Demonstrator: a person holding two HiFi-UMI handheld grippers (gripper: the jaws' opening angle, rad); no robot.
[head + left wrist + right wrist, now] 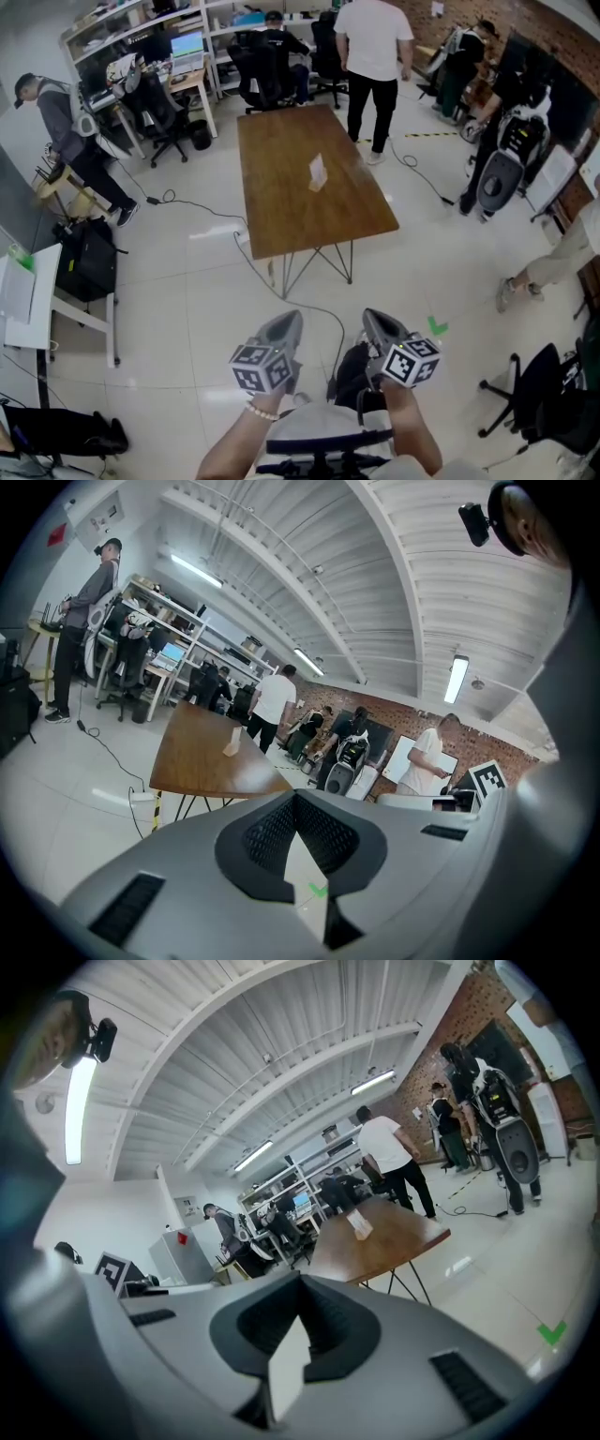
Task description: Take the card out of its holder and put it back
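A white card stands in its small holder (318, 172) on the long wooden table (281, 216), far ahead of me. The holder also shows small in the left gripper view (232, 742) and in the right gripper view (360, 1226). Both grippers hang low near my body, well short of the table. My left gripper (283, 328) is shut with nothing between its jaws (296, 797). My right gripper (379, 328) is shut and holds nothing either (300, 1279).
A person in a white shirt (373, 56) stands at the table's far end, with others at desks and chairs behind. Cables (202, 214) run over the floor by the table's legs. A green tick mark (437, 326) lies on the floor. A white side table (23, 291) stands left.
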